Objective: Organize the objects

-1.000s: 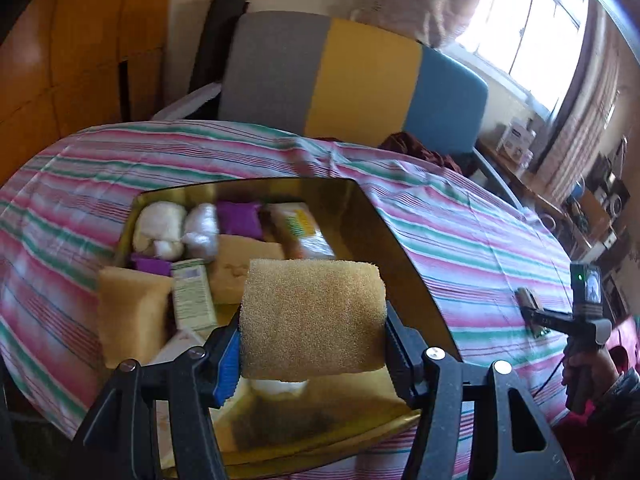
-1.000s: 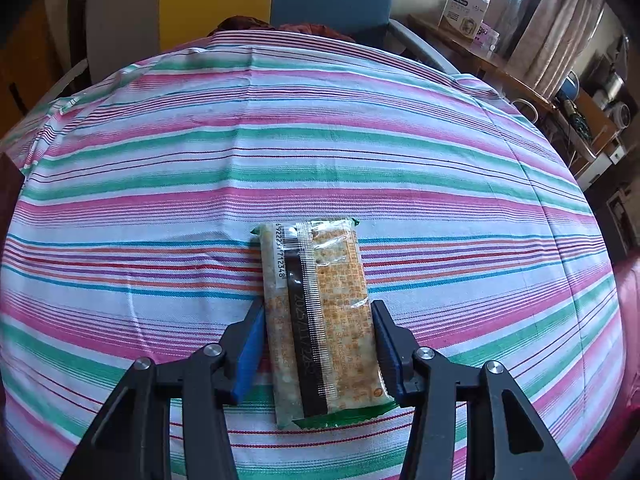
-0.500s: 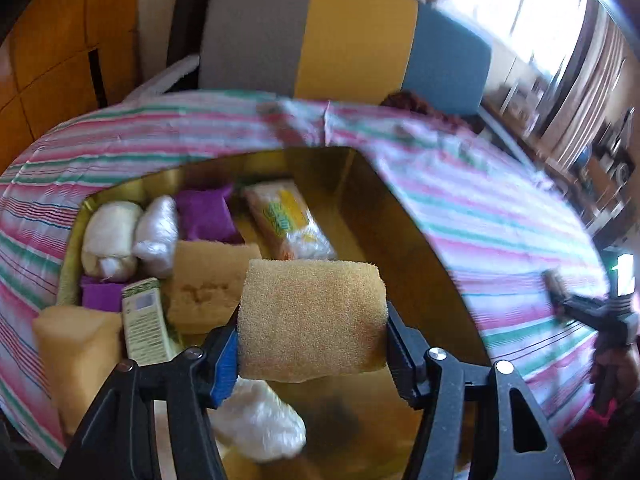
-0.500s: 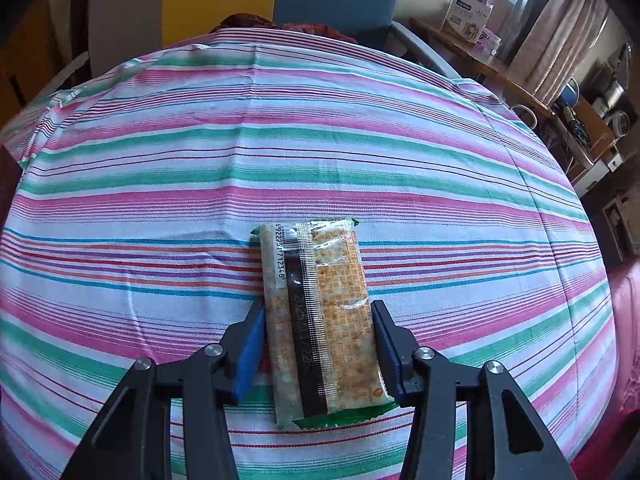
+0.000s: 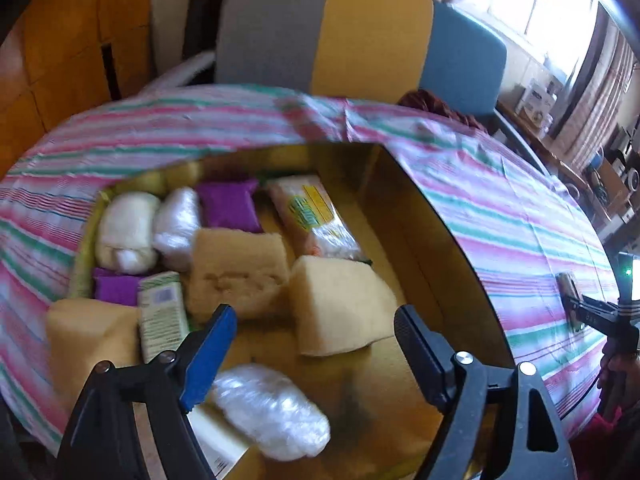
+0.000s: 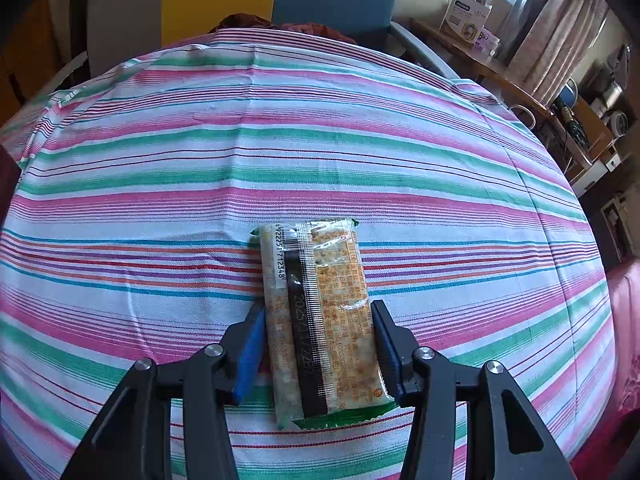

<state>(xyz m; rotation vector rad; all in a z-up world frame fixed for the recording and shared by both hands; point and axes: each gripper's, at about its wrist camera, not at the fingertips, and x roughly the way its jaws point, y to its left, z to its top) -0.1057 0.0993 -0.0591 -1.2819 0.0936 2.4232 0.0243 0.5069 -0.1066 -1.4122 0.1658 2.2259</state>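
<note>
In the left wrist view, the left gripper (image 5: 316, 336) has its jaws wide open and empty above the gold box (image 5: 436, 240); a yellow sponge (image 5: 340, 308) lies in the box just ahead, between them. In the right wrist view, the right gripper (image 6: 318, 350) has its jaws closed against both long sides of the cracker packet (image 6: 320, 312) on the desk (image 6: 160, 184), and the long axis of the packet runs straight forward between the jaws.

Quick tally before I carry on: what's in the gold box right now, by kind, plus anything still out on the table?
Yellow foam sponges in the gold box: 3
Purple pouches: 2
Clear-wrapped white bundles: 2
Cream cloth roll: 1
Snack packets in the box: 1
Small green-and-white cartons: 1
Cracker packet on the striped tablecloth, between the right gripper fingers: 1
Total: 11
</note>
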